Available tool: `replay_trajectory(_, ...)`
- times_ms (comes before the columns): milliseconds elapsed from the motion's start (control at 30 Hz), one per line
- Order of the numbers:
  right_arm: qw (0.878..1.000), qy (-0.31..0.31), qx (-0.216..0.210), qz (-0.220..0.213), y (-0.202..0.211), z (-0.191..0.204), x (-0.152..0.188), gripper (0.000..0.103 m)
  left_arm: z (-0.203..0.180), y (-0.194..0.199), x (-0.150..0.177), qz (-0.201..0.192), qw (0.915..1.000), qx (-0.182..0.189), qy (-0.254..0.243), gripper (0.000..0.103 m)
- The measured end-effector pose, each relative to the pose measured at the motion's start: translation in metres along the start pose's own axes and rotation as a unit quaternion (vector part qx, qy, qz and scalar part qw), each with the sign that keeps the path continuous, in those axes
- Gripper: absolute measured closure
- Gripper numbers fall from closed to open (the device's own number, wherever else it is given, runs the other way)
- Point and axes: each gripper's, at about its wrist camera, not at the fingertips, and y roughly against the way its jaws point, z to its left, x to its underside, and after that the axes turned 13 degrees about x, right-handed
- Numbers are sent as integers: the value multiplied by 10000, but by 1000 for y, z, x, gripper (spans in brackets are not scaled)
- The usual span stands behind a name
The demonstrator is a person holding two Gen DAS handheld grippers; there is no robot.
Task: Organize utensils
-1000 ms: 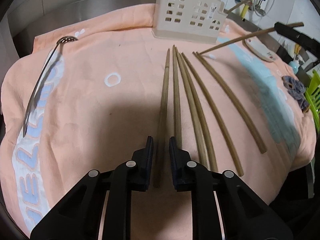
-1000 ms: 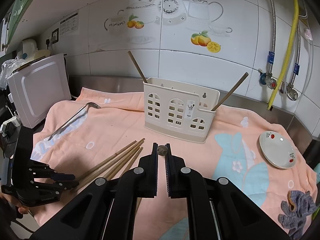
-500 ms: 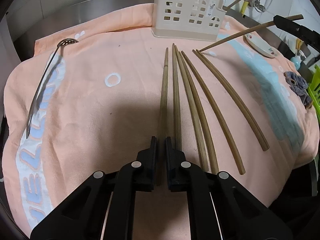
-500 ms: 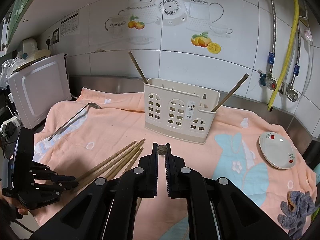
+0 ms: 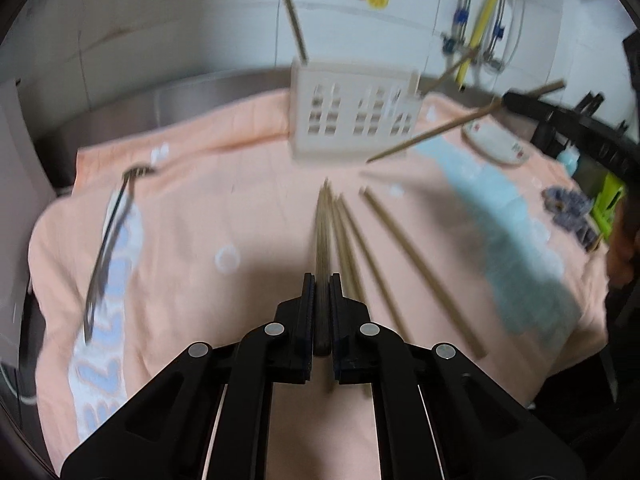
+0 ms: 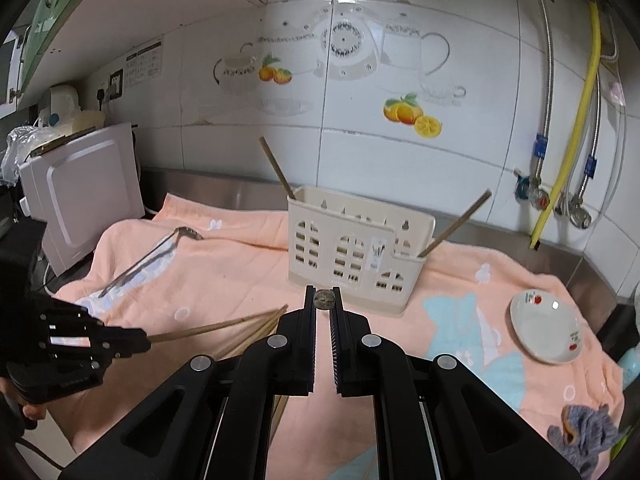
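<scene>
My left gripper (image 5: 322,280) is shut on a brown chopstick (image 5: 322,240), lifted off the peach towel (image 5: 200,208). The same gripper (image 6: 146,340) shows at the left of the right wrist view, its chopstick (image 6: 208,327) pointing toward the middle. Several more chopsticks (image 5: 400,240) lie on the towel beside it. My right gripper (image 6: 324,292) is shut on another chopstick (image 6: 324,298), seen end-on; that stick (image 5: 440,130) slants down in front of the cream utensil caddy (image 6: 352,256). Two chopsticks (image 6: 276,168) stand in the caddy.
A metal skimmer spoon (image 6: 148,258) lies on the towel's left side. A small white plate (image 6: 544,328) and a grey cloth (image 6: 584,436) sit at the right. A white appliance (image 6: 80,192) stands at the left edge. The tiled wall and pipes (image 6: 568,152) close the back.
My left gripper closed on the leftmost chopstick and rose with it off the towel. The right gripper stayed where it was, still gripping its chopstick.
</scene>
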Motion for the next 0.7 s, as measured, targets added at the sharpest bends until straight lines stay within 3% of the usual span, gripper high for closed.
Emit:
replay_trajectory(467, 9997, -10, 41, -226, 0, -21, -37, 96, -11, 11, -62, -483, 9980, 237, -335, 97)
replay_trajectory(700, 9987, -21, 193, -462, 14, -41, -60, 97, -19, 35, -104, -856, 9939, 454, -517, 97)
